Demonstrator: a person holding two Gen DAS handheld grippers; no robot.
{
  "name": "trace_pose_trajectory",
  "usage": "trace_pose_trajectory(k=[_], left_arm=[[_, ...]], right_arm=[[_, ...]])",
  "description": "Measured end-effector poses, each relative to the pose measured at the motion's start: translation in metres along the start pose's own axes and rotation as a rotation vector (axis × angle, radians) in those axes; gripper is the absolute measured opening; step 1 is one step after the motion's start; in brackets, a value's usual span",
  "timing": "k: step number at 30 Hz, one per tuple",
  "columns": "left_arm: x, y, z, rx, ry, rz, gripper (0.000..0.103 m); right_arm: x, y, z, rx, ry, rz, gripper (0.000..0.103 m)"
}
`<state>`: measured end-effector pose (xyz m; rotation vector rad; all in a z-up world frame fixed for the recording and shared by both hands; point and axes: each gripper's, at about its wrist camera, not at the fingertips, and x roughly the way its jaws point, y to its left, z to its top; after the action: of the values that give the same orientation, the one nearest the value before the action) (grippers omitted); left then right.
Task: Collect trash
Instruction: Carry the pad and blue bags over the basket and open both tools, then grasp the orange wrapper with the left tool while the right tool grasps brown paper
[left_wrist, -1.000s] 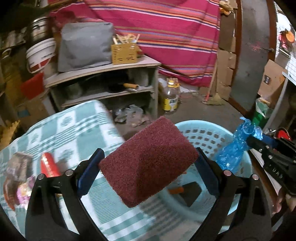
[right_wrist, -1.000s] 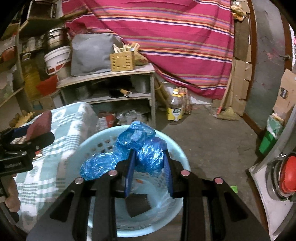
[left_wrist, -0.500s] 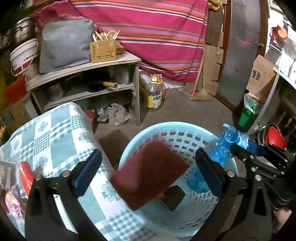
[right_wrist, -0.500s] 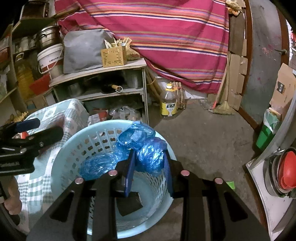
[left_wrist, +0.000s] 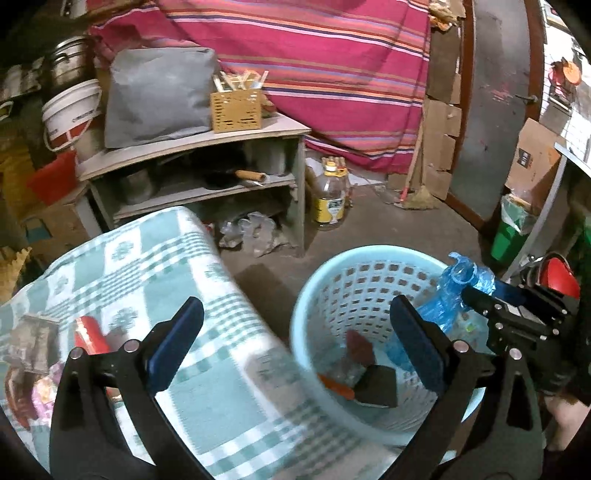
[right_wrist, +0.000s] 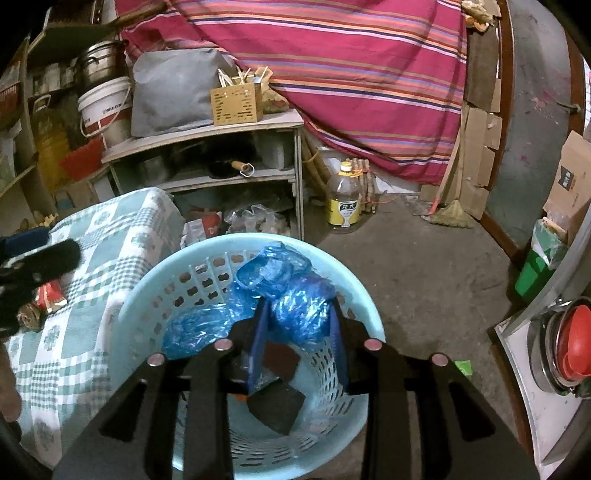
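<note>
A light blue perforated basket stands on the floor beside the checked table; it also shows in the right wrist view. The dark red scouring pad lies inside it, next to a dark block. My left gripper is open and empty, above the table edge and basket rim. My right gripper is shut on a crumpled blue plastic bag and holds it over the basket; the bag also shows in the left wrist view.
The green-checked tablecloth carries a red wrapper and other wrappers at its left. Behind stand a wooden shelf, an oil bottle and a broom. A green bin is at right.
My left gripper opened and let go of the dark red scouring pad, which fell into the basket. The right gripper keeps holding the blue bag over the basket.
</note>
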<state>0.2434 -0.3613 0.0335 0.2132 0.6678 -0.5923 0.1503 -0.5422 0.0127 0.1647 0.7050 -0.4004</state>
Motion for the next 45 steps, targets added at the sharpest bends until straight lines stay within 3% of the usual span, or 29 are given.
trace_pose_trajectory(k=[1,3,10,14,16,26,34,45], left_arm=[[-0.002,0.004,-0.001,-0.005,-0.001,0.003,0.097],[-0.009,0.018,-0.004,-0.02,-0.002,0.014,0.097],[-0.036,0.074,-0.026,-0.06,-0.011,0.081,0.097],[-0.052,0.114,-0.043,-0.09,-0.01,0.132,0.097],[-0.06,0.137,-0.054,-0.098,-0.009,0.171,0.097],[-0.091,0.255,-0.109,-0.155,0.034,0.348,0.097],[-0.1,0.328,-0.153,-0.249,0.048,0.375,0.097],[-0.1,0.398,-0.18,-0.358,0.086,0.407,0.096]], right_arm=[[0.001,0.003,0.0,-0.002,0.001,-0.007,0.056],[0.001,0.007,0.0,-0.003,-0.002,-0.021,0.071],[0.004,0.017,-0.007,0.022,0.023,-0.044,0.085],[-0.008,0.037,-0.01,0.004,0.001,-0.052,0.085],[-0.014,0.049,-0.011,0.003,-0.011,-0.042,0.091],[-0.032,0.141,-0.023,-0.038,-0.06,0.066,0.092],[-0.02,0.209,-0.041,-0.127,-0.019,0.107,0.092],[-0.007,0.289,-0.05,-0.216,0.011,0.171,0.092]])
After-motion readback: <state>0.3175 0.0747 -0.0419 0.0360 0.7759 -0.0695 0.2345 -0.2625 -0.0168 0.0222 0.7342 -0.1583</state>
